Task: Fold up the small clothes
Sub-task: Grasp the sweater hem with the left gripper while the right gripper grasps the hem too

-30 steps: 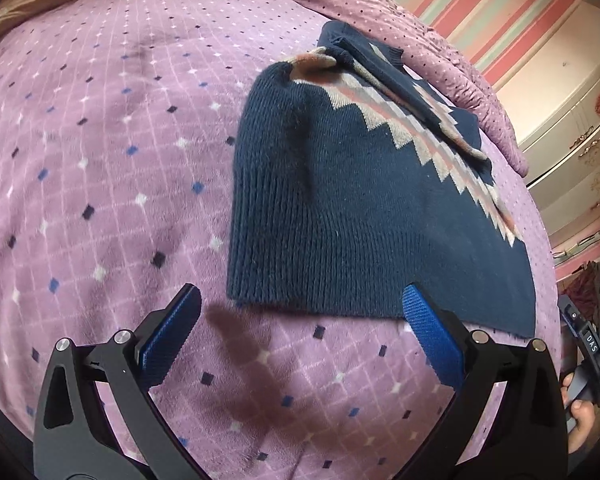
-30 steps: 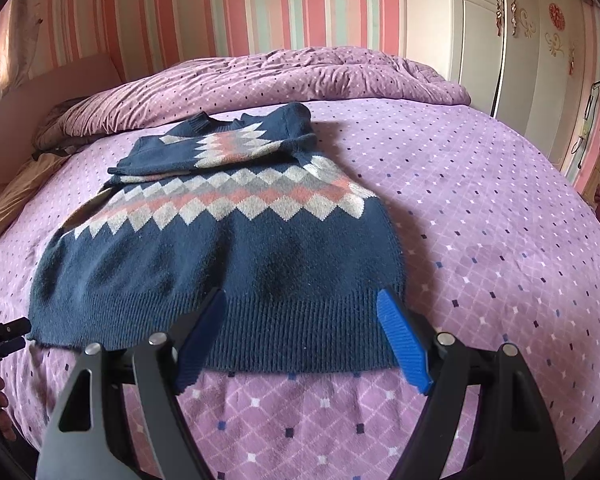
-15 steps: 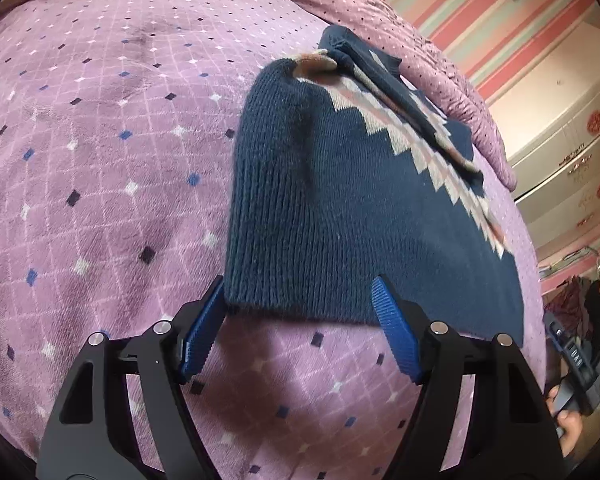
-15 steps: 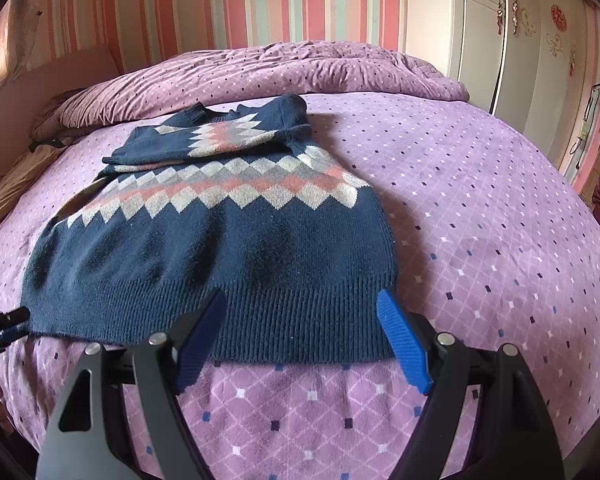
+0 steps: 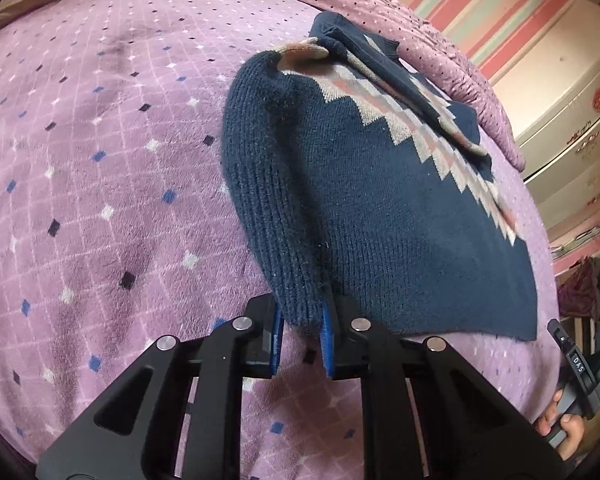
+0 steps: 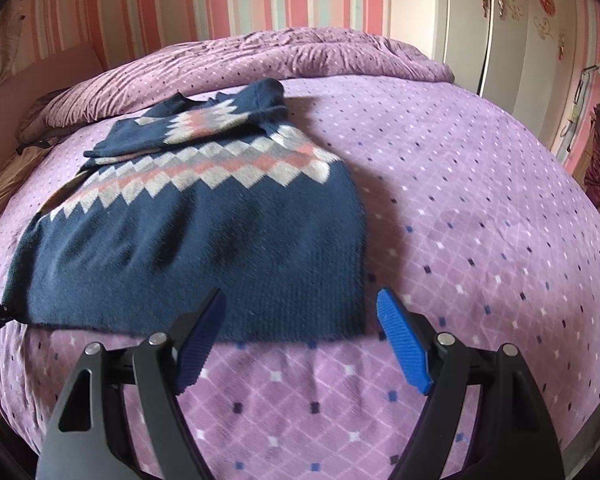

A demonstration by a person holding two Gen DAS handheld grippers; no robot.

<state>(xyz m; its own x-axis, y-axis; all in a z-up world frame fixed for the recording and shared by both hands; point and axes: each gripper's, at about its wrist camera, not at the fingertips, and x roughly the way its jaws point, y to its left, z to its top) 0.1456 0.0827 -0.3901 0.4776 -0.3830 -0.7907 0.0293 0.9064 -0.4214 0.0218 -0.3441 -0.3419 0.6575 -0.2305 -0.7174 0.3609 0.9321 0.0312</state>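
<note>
A small navy knit sweater [image 5: 372, 208] with a white, grey and pink zigzag band lies flat on the purple bedspread [image 5: 100, 184], sleeves folded across its chest. My left gripper [image 5: 300, 340] is shut on the sweater's near left hem corner, which bunches between the blue pads. In the right wrist view the sweater [image 6: 204, 240] lies ahead. My right gripper [image 6: 300, 340] is open, its blue pads just short of the hem's right corner, not touching it.
A rumpled purple duvet [image 6: 300, 60] lies along the bed's far side. White wardrobe doors [image 6: 520, 40] stand at the right, with a pink striped wall [image 6: 220, 0] behind. The right hand and its gripper handle [image 5: 572, 380] show at the left wrist view's right edge.
My left gripper moved forward onto the hem corner and closed on it, from wide open. My right gripper edged closer to the hem and stayed open.
</note>
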